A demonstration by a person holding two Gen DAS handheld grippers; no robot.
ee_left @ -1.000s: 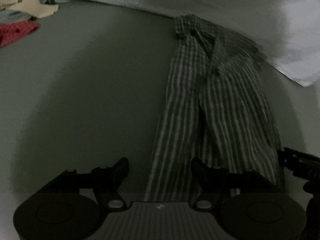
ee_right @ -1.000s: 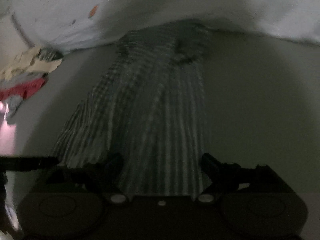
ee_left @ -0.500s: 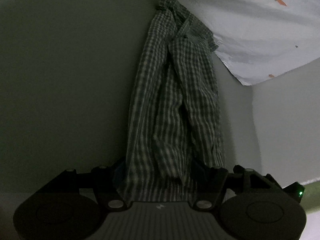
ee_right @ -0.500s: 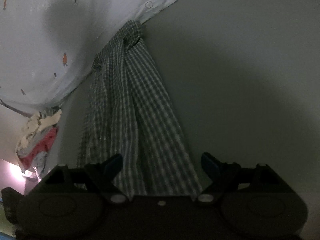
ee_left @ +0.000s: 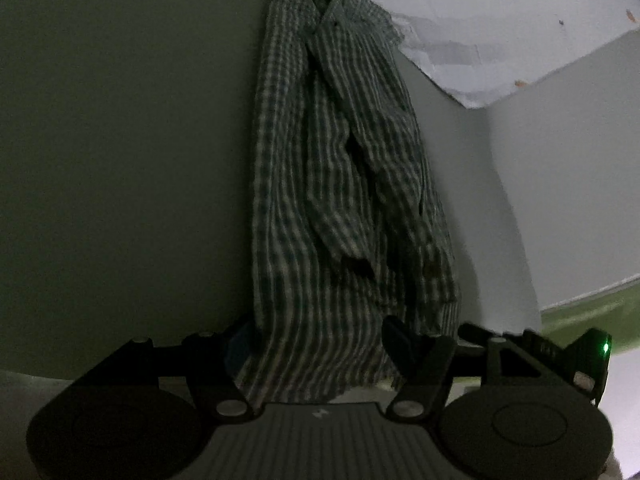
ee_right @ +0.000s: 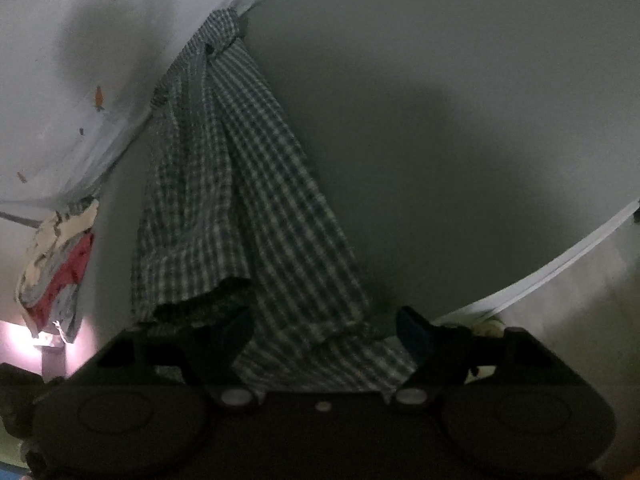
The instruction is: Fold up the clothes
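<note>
A green-and-white checked garment (ee_left: 340, 180) hangs stretched from the grey surface (ee_left: 120, 160) up to both grippers, with its far end tucked at the edge of a white sheet. My left gripper (ee_left: 316, 340) grips the near hem, and fabric is bunched between its fingers. In the right wrist view the same garment (ee_right: 240, 200) runs up to my right gripper (ee_right: 326, 328), which holds the hem beside a drooping fold. The fabric hides the pads of both grippers.
A white sheet with small prints (ee_right: 80, 60) covers the far side, also seen as the white sheet (ee_left: 480, 20). A pile of red and cream clothes (ee_right: 60, 260) lies at the left. The surface's white edge (ee_right: 580, 248) runs at the right. A black device with a green light (ee_left: 560, 352) sits low right.
Both grippers have risen with the hem. The garment, which lay flat on the surface a second ago, now hangs stretched and narrowed, and more of the surface's edge shows.
</note>
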